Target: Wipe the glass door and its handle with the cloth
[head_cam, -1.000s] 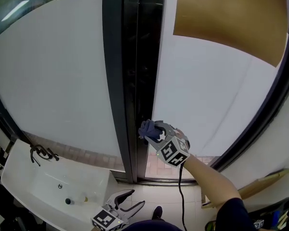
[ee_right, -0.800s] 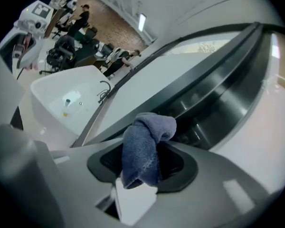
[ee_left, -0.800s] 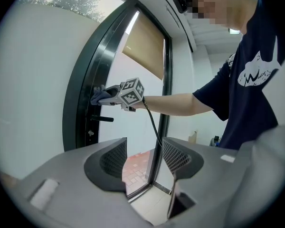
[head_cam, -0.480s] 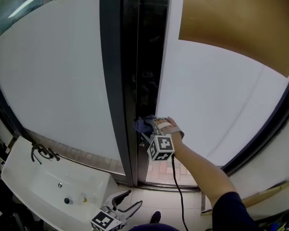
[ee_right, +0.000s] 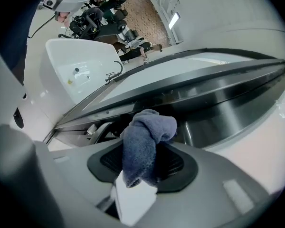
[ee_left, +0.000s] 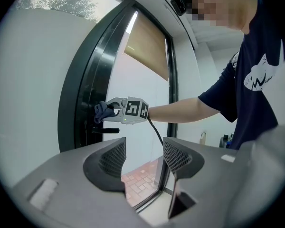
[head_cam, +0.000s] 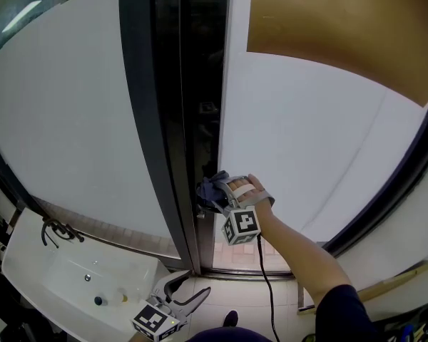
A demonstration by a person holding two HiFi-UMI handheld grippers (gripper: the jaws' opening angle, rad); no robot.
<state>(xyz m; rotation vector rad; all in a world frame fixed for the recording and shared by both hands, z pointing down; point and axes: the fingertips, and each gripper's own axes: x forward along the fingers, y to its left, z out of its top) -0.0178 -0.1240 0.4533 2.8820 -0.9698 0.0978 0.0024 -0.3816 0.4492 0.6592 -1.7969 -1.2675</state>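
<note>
The right gripper (head_cam: pixel 217 193) is closed on a blue-grey cloth (head_cam: pixel 210 188). In the right gripper view, both jaw pads clamp the cloth (ee_right: pixel 145 144), and its bunched upper end stands proud of the jaw tips. The right gripper (ee_right: pixel 142 166) is raised to the glass door (head_cam: pixel 307 141) and presents the cloth to the dark vertical stile (head_cam: pixel 160 120) at the edge of the frosted pane.

In the left gripper view, the cloth (ee_left: pixel 101 112) sits just above the black lever handle (ee_left: pixel 107 130) and apart from it. Contact between the cloth and the stile cannot be confirmed from any view.

The left gripper (head_cam: pixel 192 285) is held low, near the floor and well apart from the door. Its jaws stand apart with nothing between them; the left gripper (ee_left: pixel 145 156) looks up toward the door and the right gripper (ee_left: pixel 115 109).

A tan roller blind (head_cam: pixel 328 20) covers the upper part of the pane. A white basin (head_cam: pixel 39 273) with a dark tap (head_cam: pixel 53 228) stands to the left, below the adjoining frosted pane (head_cam: pixel 64 105).
</note>
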